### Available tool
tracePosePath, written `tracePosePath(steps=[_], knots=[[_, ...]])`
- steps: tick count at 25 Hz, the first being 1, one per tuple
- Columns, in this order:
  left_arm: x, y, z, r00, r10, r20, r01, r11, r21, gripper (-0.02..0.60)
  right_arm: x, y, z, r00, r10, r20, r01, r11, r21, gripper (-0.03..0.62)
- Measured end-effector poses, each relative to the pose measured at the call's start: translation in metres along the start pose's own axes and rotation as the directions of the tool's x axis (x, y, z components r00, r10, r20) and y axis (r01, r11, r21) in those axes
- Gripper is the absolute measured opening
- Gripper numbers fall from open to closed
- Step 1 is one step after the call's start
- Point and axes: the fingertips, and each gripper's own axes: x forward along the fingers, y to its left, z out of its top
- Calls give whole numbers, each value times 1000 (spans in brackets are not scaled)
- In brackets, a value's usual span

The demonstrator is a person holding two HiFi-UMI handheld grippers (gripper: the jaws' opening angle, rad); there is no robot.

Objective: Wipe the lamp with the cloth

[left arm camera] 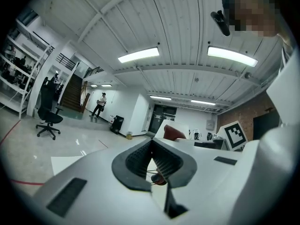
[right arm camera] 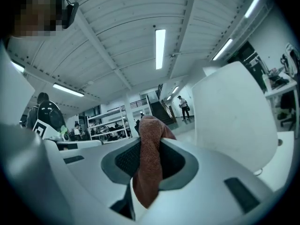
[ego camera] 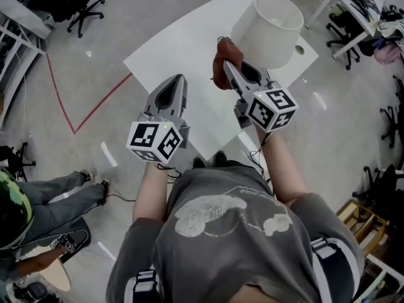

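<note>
some cloth (ego camera: 218,76) hidden behind clamping right gripper (ego camera: 227,64); lamp (ego camera: 268,27) base unseen

cloth (right arm camera: 149,163) rust-brown. lamp (ego camera: 268,27) off-white. worktop (ego camera: 183,55) white. left gripper (ego camera: 179,79), right gripper (ego camera: 226,64) grey, black-and-white square markers. floor (ego camera: 353,118) grey, red lines.

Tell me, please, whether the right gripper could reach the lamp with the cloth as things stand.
Probably yes. The right gripper is shut on the cloth, the lamp stands just beyond it on the table, and nothing shows between them.
</note>
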Motion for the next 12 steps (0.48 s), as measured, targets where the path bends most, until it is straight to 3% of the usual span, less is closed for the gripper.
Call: tracePosePath(steps=[6, 12], knots=[[38, 4, 24, 1000, -8, 24, 7, 1000, 29, 8, 31, 5, 29, 998, 11, 55, -12, 1000, 14, 91], [64, 26, 37, 996, -82, 22, 82, 996, 26, 8, 50, -8, 34, 992, -98, 75, 96, 995, 32, 91]])
